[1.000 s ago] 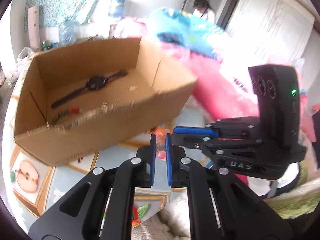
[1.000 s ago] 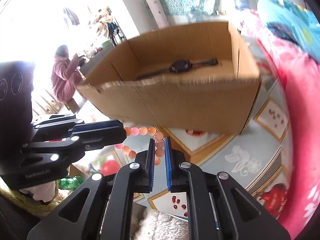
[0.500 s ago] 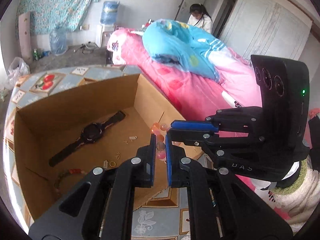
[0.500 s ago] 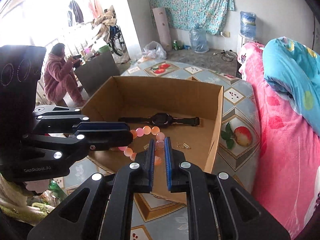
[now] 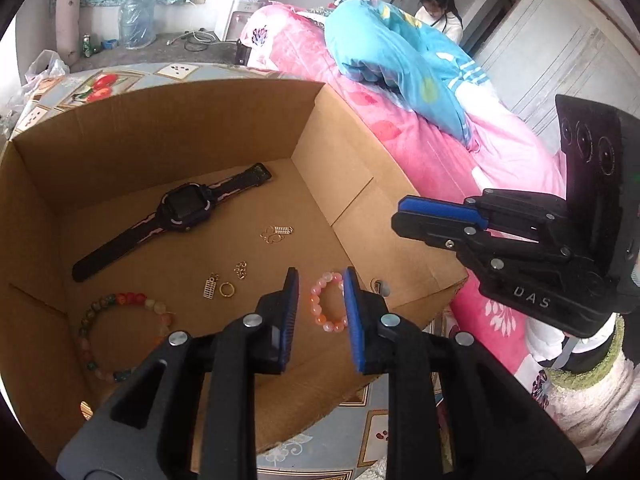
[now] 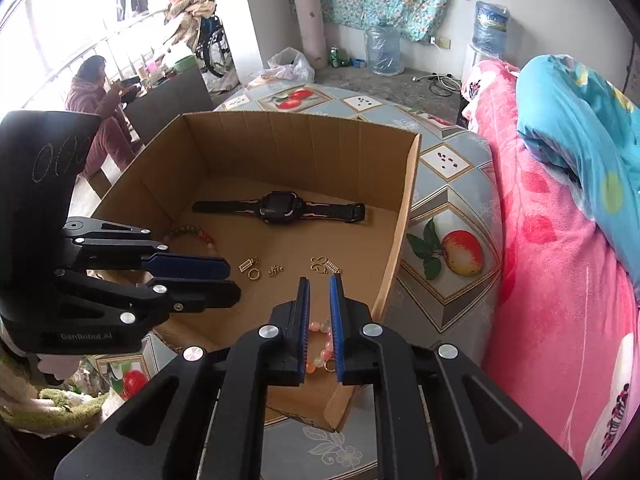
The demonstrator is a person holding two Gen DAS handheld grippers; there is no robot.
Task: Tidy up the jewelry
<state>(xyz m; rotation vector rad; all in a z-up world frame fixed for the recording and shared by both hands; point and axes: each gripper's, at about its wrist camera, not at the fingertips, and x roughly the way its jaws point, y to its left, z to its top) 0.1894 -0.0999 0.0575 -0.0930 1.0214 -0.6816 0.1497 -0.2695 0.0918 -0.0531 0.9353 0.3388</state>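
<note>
An open cardboard box (image 5: 160, 140) (image 6: 300, 140) holds a black watch (image 5: 184, 208) (image 6: 280, 204), a multicoloured bead bracelet (image 5: 120, 300) (image 6: 192, 232) and small gold pieces (image 5: 226, 289) (image 6: 254, 274). A pink bead bracelet (image 5: 314, 308) (image 6: 316, 362) lies on the box floor by its near right wall. My left gripper (image 5: 321, 276) (image 6: 234, 280) hovers above it. Its jaws are opening and touch nothing. My right gripper (image 6: 319, 278) (image 5: 397, 216) hangs over the box's right wall, shut and empty.
The box stands on a table with a fruit-patterned cloth (image 6: 452, 252). A bed with pink bedding (image 6: 560, 280) and a blue quilt (image 5: 400, 60) runs along the right. One person (image 6: 96, 96) sits at the far left, another (image 5: 436, 12) behind the bed.
Both grippers have come over the box. The pink bracelet that hung between them now lies on the box floor, and the left jaws have spread apart.
</note>
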